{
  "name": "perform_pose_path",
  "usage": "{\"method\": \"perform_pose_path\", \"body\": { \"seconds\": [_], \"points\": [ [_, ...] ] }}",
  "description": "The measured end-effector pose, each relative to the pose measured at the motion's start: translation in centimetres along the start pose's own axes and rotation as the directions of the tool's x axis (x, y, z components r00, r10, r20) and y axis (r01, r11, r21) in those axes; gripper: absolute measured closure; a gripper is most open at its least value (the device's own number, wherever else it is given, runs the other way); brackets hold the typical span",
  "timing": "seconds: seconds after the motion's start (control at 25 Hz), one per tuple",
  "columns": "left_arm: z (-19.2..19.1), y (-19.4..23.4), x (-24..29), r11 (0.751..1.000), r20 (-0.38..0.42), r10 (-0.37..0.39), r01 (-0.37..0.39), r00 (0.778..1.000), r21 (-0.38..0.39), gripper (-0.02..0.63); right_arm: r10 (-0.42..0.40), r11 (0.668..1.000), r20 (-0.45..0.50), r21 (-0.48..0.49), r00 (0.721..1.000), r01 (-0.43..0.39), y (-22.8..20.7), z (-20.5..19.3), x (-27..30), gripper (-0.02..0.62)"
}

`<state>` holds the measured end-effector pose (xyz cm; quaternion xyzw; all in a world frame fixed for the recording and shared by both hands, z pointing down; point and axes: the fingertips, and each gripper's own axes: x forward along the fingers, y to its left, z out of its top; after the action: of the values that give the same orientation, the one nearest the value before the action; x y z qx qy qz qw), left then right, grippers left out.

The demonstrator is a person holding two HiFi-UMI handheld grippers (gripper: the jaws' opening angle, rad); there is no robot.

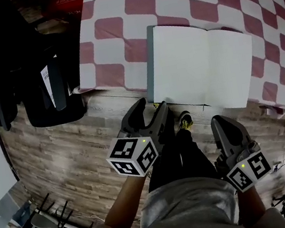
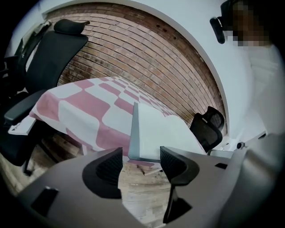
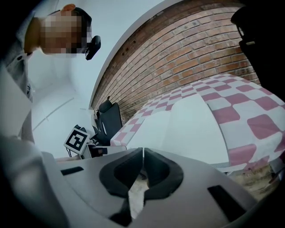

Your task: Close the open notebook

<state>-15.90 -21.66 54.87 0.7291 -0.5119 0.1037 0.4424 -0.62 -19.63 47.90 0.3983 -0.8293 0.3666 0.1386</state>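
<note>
The light around me is soft and even, and shadows stay faint. The white pages of the notebook [image 1: 199,66] glare almost blank, while the chair [image 1: 48,99] sinks into featureless black. All my views bulge like a fisheye, darken at the corners, and go soft close to the lens.

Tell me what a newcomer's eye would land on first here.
The open notebook, its white pages blank, lies at the near edge of the pink-and-white checked tablecloth. Short of it, the left gripper has its jaws apart and empty, while the right gripper is shut on nothing.
</note>
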Motion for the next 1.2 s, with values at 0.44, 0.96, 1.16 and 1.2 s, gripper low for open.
{"method": "perform_pose_path", "body": {
  "seconds": [0.44,0.96,1.16,1.2],
  "points": [
    [0.2,0.4,0.8,0.999,-0.007,-0.023,0.022,1.000,-0.041,0.344,-0.014,0.999,-0.026,0.033,1.000,0.015,-0.6,-1.3,1.2,0.563],
    [0.7,-0.1,1.9,0.996,-0.032,-0.053,0.051,0.998,-0.068,0.347,-0.012,0.999,-0.027,0.044,1.000,0.013,-0.8,-1.1,1.5,0.563],
    [0.9,0.3,1.3,0.998,-0.043,-0.017,0.015,0.999,-0.058,0.431,-0.015,0.999,-0.018,0.043,1.000,0.016,-1.0,-0.7,1.0,0.563],
    [0.9,0.3,1.3,0.998,-0.043,-0.012,0.009,0.999,-0.057,0.453,-0.014,0.999,-0.013,0.043,1.000,0.015,-1.0,-0.6,0.9,0.563]
  ]
}}
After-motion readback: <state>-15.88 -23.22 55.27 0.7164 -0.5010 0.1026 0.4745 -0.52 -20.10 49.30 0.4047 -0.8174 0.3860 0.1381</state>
